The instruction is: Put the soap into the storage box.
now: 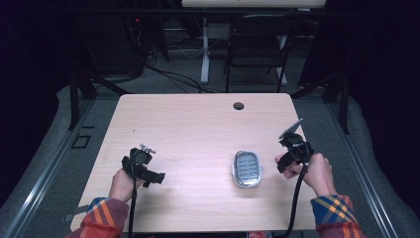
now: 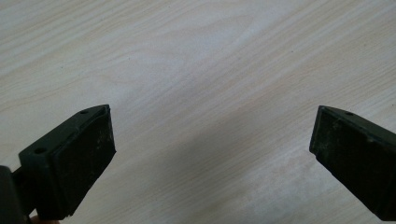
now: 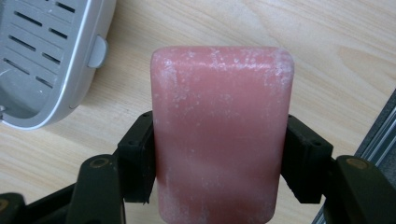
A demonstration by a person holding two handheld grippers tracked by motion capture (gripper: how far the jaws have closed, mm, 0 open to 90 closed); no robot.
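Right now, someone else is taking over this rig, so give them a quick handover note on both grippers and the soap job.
Left gripper: open, holding nothing, over bare table.
Right gripper: shut on the pink soap bar, held above the table, right of the dish.
Grey slotted soap dish: sits empty on the table between the two grippers.
Done: soap gripped.
Left, probably: set the soap in the dish and release.

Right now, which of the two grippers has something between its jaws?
The right gripper: its jaws are clamped on the sides of a pink bar of soap, beside the grey soap dish. The left gripper stands open over bare table.
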